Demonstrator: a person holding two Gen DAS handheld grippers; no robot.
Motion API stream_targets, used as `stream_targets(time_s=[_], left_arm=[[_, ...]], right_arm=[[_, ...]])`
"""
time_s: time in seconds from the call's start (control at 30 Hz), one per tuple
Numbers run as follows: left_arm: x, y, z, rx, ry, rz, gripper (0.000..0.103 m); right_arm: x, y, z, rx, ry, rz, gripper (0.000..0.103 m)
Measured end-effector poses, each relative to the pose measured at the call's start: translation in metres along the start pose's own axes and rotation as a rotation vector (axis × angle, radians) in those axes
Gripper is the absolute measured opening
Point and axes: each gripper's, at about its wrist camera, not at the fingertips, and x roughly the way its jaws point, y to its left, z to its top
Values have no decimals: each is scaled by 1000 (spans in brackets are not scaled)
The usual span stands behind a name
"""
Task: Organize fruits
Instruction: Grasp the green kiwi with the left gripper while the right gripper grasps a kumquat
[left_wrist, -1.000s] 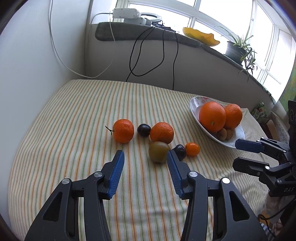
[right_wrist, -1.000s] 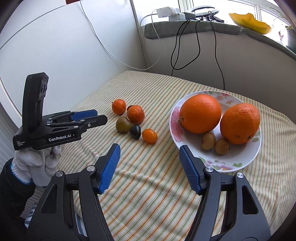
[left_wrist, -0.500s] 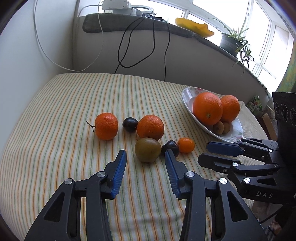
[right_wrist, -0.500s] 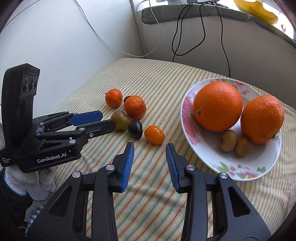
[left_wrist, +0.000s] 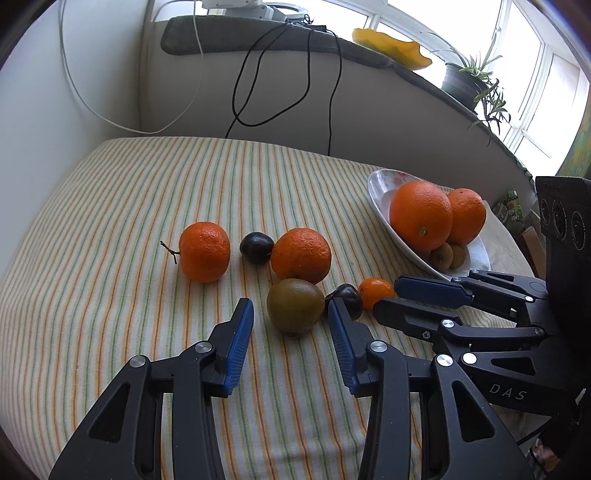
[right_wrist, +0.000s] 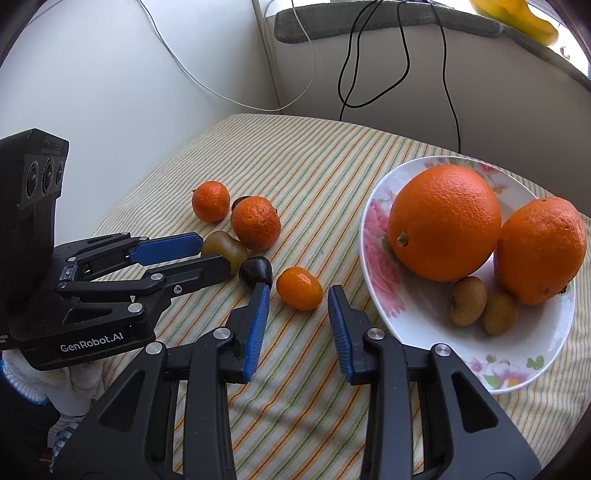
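Loose fruit lies on the striped cloth: two mandarins (left_wrist: 204, 251) (left_wrist: 300, 254), a green-brown kiwi (left_wrist: 295, 305), two dark plums (left_wrist: 256, 247) (left_wrist: 347, 295) and a small orange kumquat (right_wrist: 299, 288). A floral bowl (right_wrist: 376, 258) holds two large oranges (right_wrist: 444, 222) and two small brown fruits (right_wrist: 467, 301). My left gripper (left_wrist: 291, 312) is open, its tips just short of the kiwi on either side. My right gripper (right_wrist: 298, 297) is open, its tips either side of the kumquat's near edge.
A wall and a padded ledge with hanging cables (left_wrist: 284, 74) border the far side of the table. A potted plant (left_wrist: 465, 83) and a yellow dish (left_wrist: 391, 48) stand on the ledge. The bowl's rim sits close to my right gripper's right finger.
Both grippers have moved forward toward the fruit, the left up to the kiwi, the right up to the kumquat. The right jaws narrowed from wide open.
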Motion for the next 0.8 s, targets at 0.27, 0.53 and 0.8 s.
stream_targets(time_s=[0.27, 0.53, 0.8], left_arm=[[3, 2, -2, -6, 12, -11, 36], [5, 0, -1, 4, 16, -20, 30], [4, 0, -2, 0, 13, -29, 27]], right_arm=[[3, 3, 4, -3, 1, -10, 34], [3, 4, 2, -9, 20, -44, 33], [13, 12, 10, -34, 34, -42, 33]])
